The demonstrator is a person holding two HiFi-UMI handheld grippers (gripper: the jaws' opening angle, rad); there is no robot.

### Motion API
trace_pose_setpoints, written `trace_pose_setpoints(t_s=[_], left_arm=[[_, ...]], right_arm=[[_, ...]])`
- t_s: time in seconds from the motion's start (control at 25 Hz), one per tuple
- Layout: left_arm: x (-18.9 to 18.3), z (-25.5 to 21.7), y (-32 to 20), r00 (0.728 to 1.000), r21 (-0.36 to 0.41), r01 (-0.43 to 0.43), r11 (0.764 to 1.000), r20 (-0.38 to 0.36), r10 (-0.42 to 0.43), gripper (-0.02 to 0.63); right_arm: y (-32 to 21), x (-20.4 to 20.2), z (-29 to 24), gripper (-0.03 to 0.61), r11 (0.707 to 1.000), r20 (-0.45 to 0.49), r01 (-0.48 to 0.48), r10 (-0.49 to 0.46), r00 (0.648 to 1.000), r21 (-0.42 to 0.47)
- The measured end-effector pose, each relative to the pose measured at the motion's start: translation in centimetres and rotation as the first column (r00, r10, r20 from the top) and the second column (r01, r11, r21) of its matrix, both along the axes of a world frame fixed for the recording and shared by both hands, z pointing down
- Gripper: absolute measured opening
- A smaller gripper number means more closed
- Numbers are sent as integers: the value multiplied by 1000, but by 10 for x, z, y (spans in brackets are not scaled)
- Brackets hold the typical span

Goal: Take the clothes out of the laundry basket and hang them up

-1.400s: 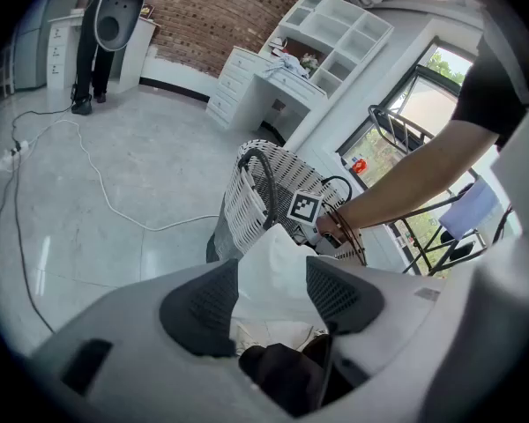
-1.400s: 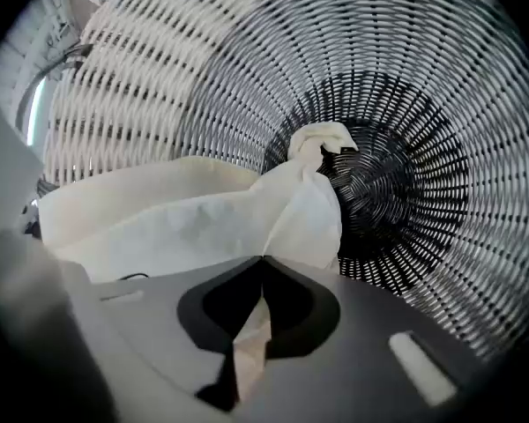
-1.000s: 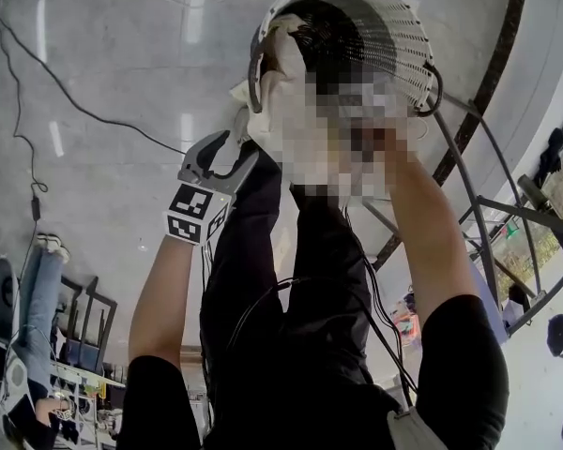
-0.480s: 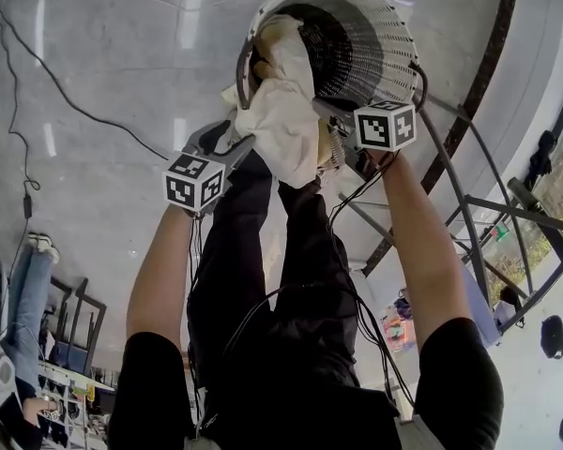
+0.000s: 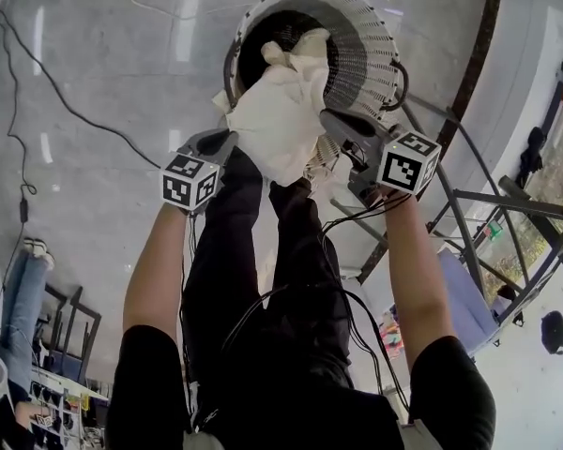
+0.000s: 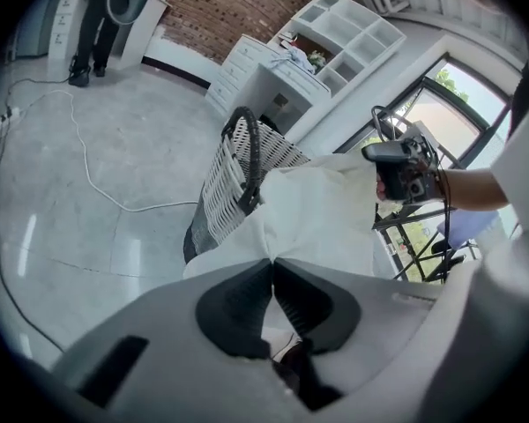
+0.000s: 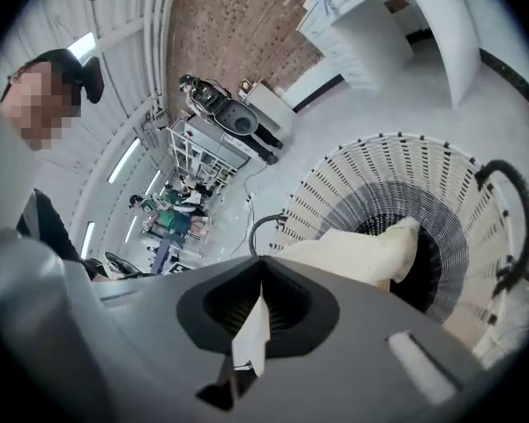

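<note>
**Cream garment lifted clear of the basket, held at both ends**

On a pale, glossy floor [image 5: 94, 54], beside a dark metal frame [image 5: 507, 204] that is probably the hanging rack, stands a white slatted laundry basket [image 5: 366, 54]. The head view looks almost straight down into it. A cream garment [image 5: 277, 120] hangs bunched over the basket's open mouth. Most of it is out, but its top fold still lies over the dark interior.

The left hand-held gripper [image 5: 223, 141] has just been closing and is now clenched on a pinch of the cloth at the garment's near edge. The right hand-held gripper [image 5: 332, 120] is clamped on the opposite side, with a strip of fabric caught between its pads.

With both ends secured, the step in hand appears to be drawing the piece fully free. This should go best if the two grips rise together and spread apart, so the cloth opens out instead of staying wadded. The trailing fold should clear the rim and the black handle before the garment swings toward the frame. Both holds look shallow, so a steady pull seems wiser than a snatch.
</note>
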State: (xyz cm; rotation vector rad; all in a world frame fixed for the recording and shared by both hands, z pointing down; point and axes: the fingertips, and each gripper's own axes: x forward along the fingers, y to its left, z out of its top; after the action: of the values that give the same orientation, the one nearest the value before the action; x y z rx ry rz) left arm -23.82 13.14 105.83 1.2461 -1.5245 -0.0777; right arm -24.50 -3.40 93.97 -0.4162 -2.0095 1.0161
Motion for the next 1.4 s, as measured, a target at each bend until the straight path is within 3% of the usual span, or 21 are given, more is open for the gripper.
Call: trace_pose_setpoints(t_s=[0.16, 0.32, 0.52, 0.68, 0.8, 1.0, 1.24, 1.4], left_arm=[[0, -29, 6, 997, 3, -19, 1000, 75, 18, 11], [-15, -75, 15, 977, -4, -31, 999, 211, 32, 11], [-42, -168, 24, 942, 5, 54, 999, 330, -53, 12], [-49, -260, 26, 904, 27, 73, 997, 421, -78, 12], [-65, -328, 15, 857, 64, 59, 996, 508, -83, 12], [-86, -422, -16, 750, 72, 9, 997, 659, -54, 12], [-94, -524, -42, 648, 142, -25, 990, 756, -92, 11], [-106, -589, -67, 560, 166, -72, 983, 823, -98, 11]], right_arm=[[-1, 9, -30, 15, 1000, 45, -26, 25, 999, 8], [2, 14, -66, 15, 999, 89, -40, 39, 995, 13], [6, 20, -134, 15, 999, 150, -41, 35, 988, 34], [-5, 32, -204, 15, 996, 201, -74, 64, 978, 42], [-18, 33, -254, 15, 993, 272, -99, 76, 959, 72], [-44, 30, -336, 15, 971, 417, -151, 62, 907, 184], [-69, 34, -421, 15, 946, 515, -245, 105, 850, 211], [-90, 31, -477, 15, 920, 596, -305, 104, 796, 246]])
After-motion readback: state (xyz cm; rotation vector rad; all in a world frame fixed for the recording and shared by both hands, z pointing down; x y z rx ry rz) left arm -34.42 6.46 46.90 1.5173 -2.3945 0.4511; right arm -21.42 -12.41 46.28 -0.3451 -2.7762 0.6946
